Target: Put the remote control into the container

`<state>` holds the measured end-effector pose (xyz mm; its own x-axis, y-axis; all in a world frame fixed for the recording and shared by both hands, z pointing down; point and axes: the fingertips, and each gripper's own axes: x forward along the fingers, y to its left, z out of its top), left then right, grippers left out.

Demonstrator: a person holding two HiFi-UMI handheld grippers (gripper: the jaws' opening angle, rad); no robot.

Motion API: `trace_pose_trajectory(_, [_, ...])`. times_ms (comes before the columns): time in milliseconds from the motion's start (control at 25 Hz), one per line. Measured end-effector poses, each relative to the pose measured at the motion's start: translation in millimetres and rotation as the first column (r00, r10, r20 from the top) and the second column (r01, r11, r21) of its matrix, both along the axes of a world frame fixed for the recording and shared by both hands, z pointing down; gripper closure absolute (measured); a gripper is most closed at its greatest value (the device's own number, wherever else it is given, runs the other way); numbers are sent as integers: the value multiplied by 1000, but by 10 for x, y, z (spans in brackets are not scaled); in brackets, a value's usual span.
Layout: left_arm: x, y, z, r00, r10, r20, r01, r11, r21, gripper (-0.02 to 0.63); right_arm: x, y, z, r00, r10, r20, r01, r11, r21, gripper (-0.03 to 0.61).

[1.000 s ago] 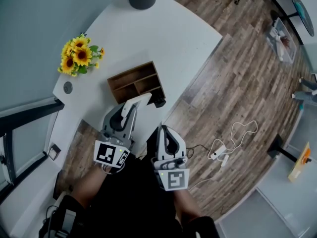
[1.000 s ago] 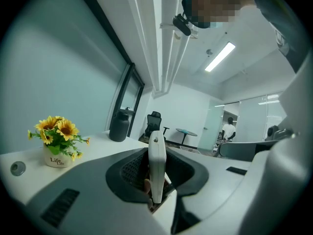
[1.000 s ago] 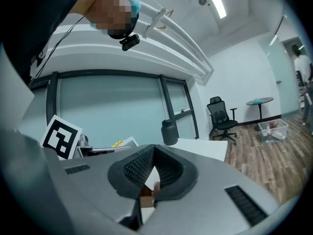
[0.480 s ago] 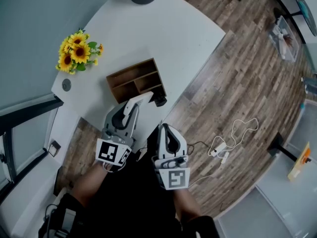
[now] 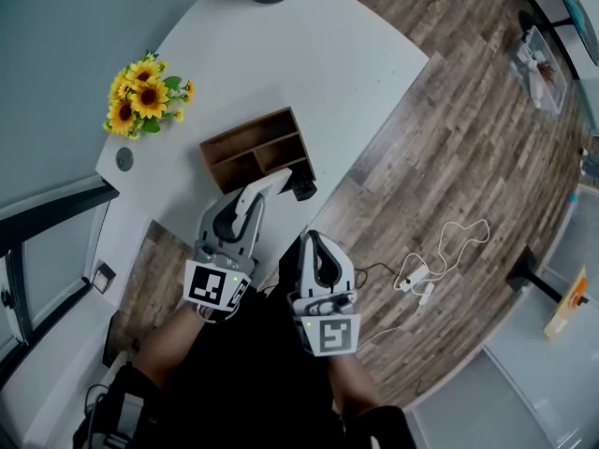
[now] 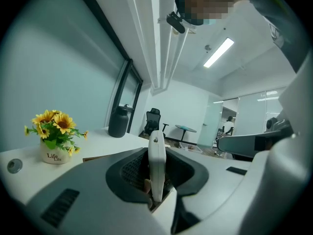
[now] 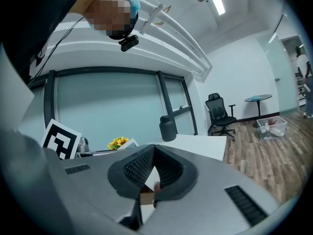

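Not much has moved in the last second, and that is the telling part. The left gripper (image 5: 241, 215) stays clamped on the remote control (image 5: 265, 190). In its own view the white body stands edge-on between the pads, squeezed from both sides. It has only crept a shade closer to the container (image 5: 243, 131), the wooden organiser sitting on the white table (image 5: 309, 54).

From above, the remote's free end now lies right at the container's near wall, by the small black object (image 5: 304, 191) at the table's edge. I can't tell whether it is touching the wood or hanging above it.

The right gripper (image 5: 312, 246) hangs beside its partner, over the person's lap, with its jaws pressed together on nothing (it looks like a bystander for now). The sunflowers (image 5: 138, 101) stand well off to the far left of the container, clear of any path.

So the pick-up is done and the carry is nearly finished — what's left, I'd judge, is a short reach forward. The remote still has to clear that near wall, settle into one of the compartments, and be let go. The compartments look narrow next to the remote's length, so tilting it in end-first seems the likely way.
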<state>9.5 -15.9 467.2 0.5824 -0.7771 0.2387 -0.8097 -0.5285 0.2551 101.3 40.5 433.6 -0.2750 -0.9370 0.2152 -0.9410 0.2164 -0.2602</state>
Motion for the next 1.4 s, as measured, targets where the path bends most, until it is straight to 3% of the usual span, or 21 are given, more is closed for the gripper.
trace_pose_trajectory(840, [75, -40, 191, 1000, 3, 5, -3, 1000, -31, 518, -19, -34, 93, 1000, -1, 4, 1, 1000, -23, 575])
trace_pose_trajectory(1400, [197, -40, 309, 998, 14, 58, -12, 999, -35, 518, 57, -55, 135, 1000, 3, 8, -2, 1000, -29, 574])
